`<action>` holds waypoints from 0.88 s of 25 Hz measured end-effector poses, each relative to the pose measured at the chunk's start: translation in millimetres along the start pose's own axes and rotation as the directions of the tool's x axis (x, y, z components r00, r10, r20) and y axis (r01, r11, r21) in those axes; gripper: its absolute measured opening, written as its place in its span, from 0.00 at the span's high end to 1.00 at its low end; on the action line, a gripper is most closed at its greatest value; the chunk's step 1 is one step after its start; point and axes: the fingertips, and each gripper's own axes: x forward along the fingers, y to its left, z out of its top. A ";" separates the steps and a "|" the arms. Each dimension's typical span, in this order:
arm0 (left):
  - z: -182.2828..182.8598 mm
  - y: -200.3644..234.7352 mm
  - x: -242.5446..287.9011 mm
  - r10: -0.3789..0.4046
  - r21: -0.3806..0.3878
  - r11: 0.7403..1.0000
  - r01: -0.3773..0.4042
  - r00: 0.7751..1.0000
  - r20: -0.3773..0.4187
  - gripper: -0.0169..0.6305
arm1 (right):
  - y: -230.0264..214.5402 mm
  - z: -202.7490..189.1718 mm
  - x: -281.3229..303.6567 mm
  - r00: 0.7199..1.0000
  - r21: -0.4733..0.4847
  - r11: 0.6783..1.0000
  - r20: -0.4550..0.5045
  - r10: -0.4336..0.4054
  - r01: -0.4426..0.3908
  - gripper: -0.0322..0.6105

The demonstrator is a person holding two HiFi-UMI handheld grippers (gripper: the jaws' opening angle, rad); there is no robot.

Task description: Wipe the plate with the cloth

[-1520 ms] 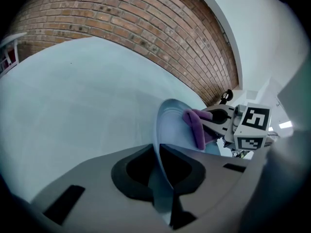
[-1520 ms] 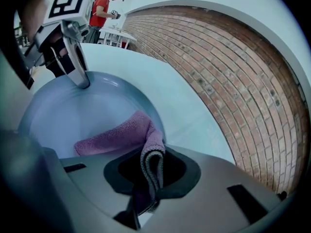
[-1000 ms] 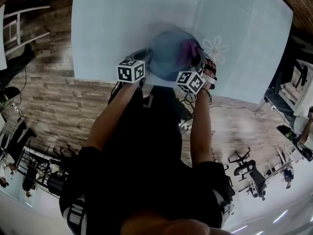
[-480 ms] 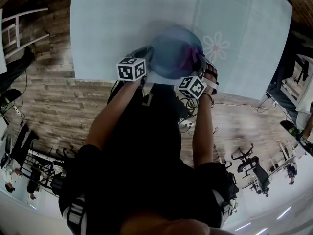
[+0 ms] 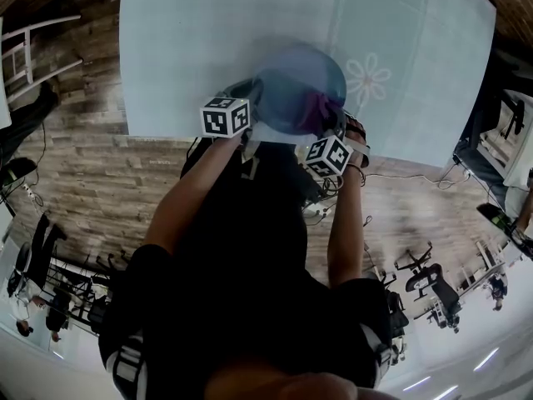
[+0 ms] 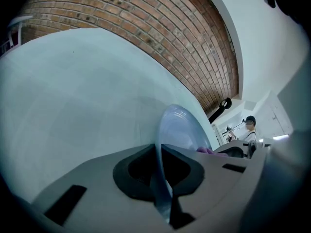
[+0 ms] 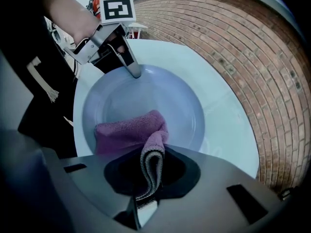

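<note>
**A:** Where's the plate sitting for you?

**B:** It isn't sitting. My left gripper (image 6: 158, 149) is clamped on the rim of the plate (image 6: 181, 127) and holds it tipped up over the near edge of the worktop (image 5: 208, 40), with the rim edge-on between the jaws. I judge that's so the hollow faces my other hand. Lying flat, it would likely slide under the wipe.

**A:** And the cloth?

**B:** My right gripper (image 7: 153, 152) is clenched on a fold of the purple cloth (image 7: 127, 130). The doubled edge is pinched between the jaws, and the loose part is spread on the plate's inner face, on the side nearest that gripper. The gripper points steeply down, so I reckon the cloth gets pressed into the dish rather than trailed by a corner.

**A:** Does the plate touch the worktop?

**B:** I can't tell from here. The left grip is on the rim opposite the cloth, which should keep those jaws out of the wiping path. The far half has no cloth on it, so I'd take that as the part left to cover.
</note>
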 end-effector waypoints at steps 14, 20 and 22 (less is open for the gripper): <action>-0.9 -0.8 -1.5 -0.003 -0.001 1.000 0.003 1.000 -0.001 0.90 | 59.1 41.8 -6.8 0.972 -0.089 0.976 0.114 0.207 -0.197 0.85; -1.8 -0.5 -1.7 -0.002 -0.001 1.000 0.002 1.000 -0.002 0.90 | 80.4 70.3 -3.9 0.951 -0.163 0.959 0.167 0.260 -0.233 0.85; -1.8 -0.2 -0.9 -0.001 0.001 1.000 0.001 1.000 -0.001 0.90 | 85.0 78.5 -2.0 0.946 -0.184 0.954 0.180 0.268 -0.235 0.85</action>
